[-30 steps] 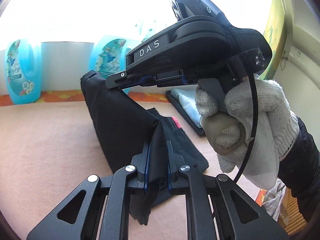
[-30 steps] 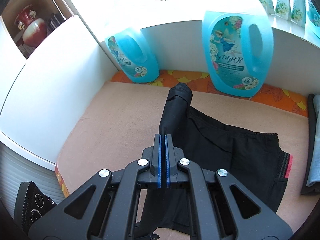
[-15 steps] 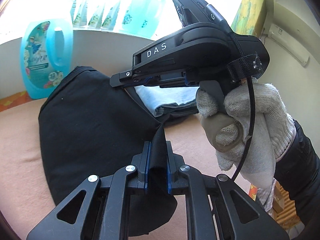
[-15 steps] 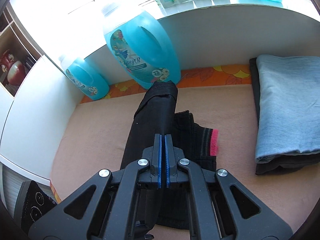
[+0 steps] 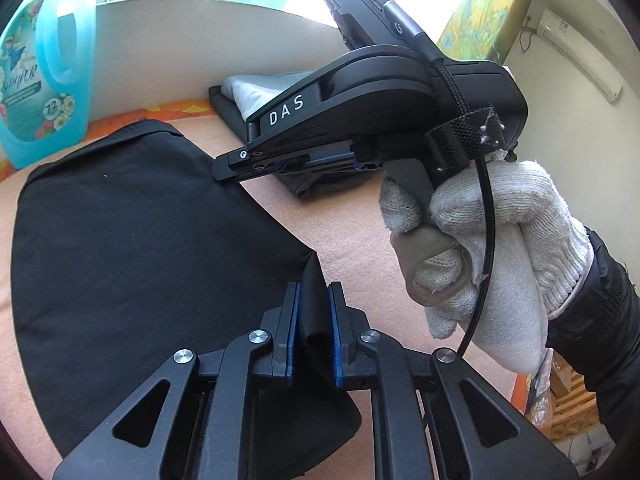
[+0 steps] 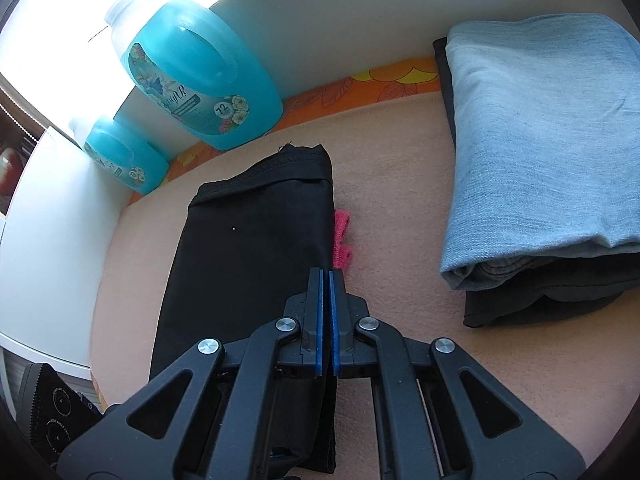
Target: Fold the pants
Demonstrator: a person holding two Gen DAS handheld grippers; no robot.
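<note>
Since half a second ago the black pants (image 5: 132, 236) have come down from a lifted, tented drape to a flatter fold spread on the beige mat (image 6: 400, 200), and in the right wrist view the pink strip (image 6: 341, 240) now peeks out from under the folded top layer at its right edge. Nearest the left camera, the left gripper (image 5: 313, 300) is clenched on a pinched-up corner of the fabric, a ridge of black cloth standing between its blue pads. The right gripper (image 6: 325, 280) has its pads nearly together at the pants' right edge; the cloth appears to pass under them, but whether any is caught between them cannot be told. In the left view a white-gloved hand (image 5: 476, 248) holds the right gripper's handle above the mat. One pair of pants is being worked: matte black, folded into a long rectangle running away from the right camera, its stitched hem end toward the far wall. Beside it, apart to the right, lies one stack of two folded garments: a light blue one (image 6: 540, 140) on a dark one (image 6: 560, 300). Farthest off, two blue detergent bottles stand against the wall, a large one (image 6: 200, 76) and a smaller-looking one (image 6: 120, 156) left of it.
</note>
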